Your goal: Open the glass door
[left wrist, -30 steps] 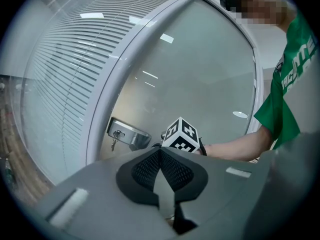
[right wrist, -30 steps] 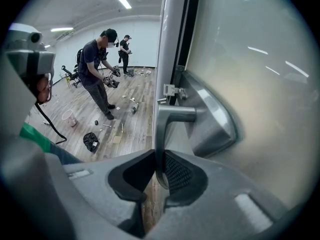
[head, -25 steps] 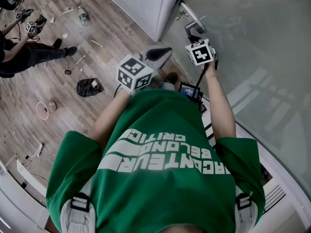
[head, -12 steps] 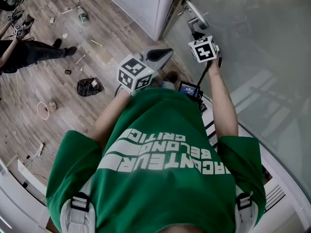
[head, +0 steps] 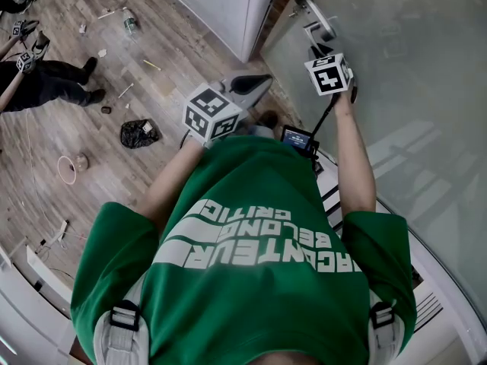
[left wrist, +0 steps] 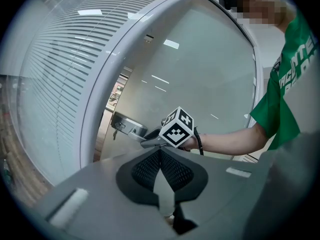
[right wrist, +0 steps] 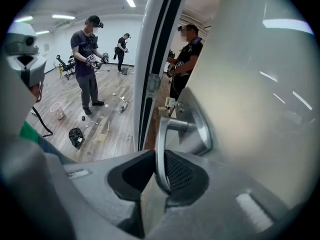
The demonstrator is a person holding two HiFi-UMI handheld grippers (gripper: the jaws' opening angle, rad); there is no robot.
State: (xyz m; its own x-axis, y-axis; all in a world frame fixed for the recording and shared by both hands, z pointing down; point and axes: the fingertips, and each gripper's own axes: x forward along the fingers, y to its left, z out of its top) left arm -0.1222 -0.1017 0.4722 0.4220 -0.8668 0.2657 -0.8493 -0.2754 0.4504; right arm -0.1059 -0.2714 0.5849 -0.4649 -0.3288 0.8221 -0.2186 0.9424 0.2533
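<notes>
Right gripper clamped on the lever of the door handle; its jaws have just been easing apart, lever between the pads. Over the last second your right hand and the handle have shifted up and to the right in the head view; the glass door has swung with them, gap showing at its edge. Judged: door beginning to open; firm up your grip before pulling further. Left gripper jaws together, empty.
</notes>
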